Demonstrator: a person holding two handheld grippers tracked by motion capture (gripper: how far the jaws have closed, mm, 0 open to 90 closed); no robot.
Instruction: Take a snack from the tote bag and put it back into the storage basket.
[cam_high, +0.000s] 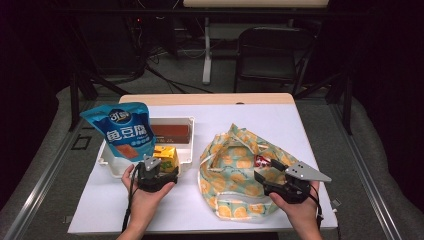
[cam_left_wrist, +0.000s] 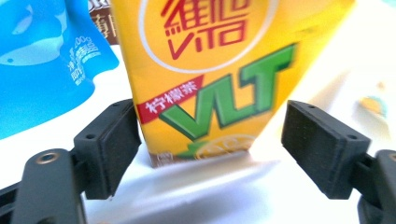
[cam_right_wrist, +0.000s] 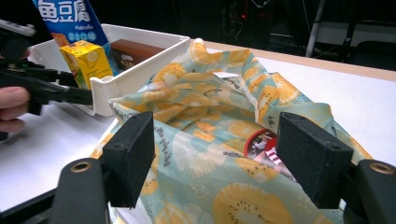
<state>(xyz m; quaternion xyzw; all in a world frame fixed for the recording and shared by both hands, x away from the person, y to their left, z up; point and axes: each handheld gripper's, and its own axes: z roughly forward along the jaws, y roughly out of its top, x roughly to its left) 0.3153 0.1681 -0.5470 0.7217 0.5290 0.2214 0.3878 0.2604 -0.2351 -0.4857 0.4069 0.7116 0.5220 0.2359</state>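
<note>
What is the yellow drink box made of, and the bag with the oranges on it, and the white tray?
The yellow drink box looks like coated paper carton: sharp folded edges, glossy printed faces. The fruit-print bag looks like soft woven cloth: it slumps and wrinkles, with a matt surface. The white tray seems to be hard plastic: smooth, slightly shiny, with thin moulded walls.

I'm seeing a glossy printed-card lemon tea carton (cam_left_wrist: 205, 79), shiny blue plastic snack pouch (cam_high: 122, 130), soft matt cloth bag (cam_right_wrist: 205, 140), smooth white plastic tray (cam_high: 186, 150).

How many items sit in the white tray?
3: a blue snack bag standing at its left, a yellow drink carton at the front, and a brown box at the back. More may be hidden behind the bag.
</note>
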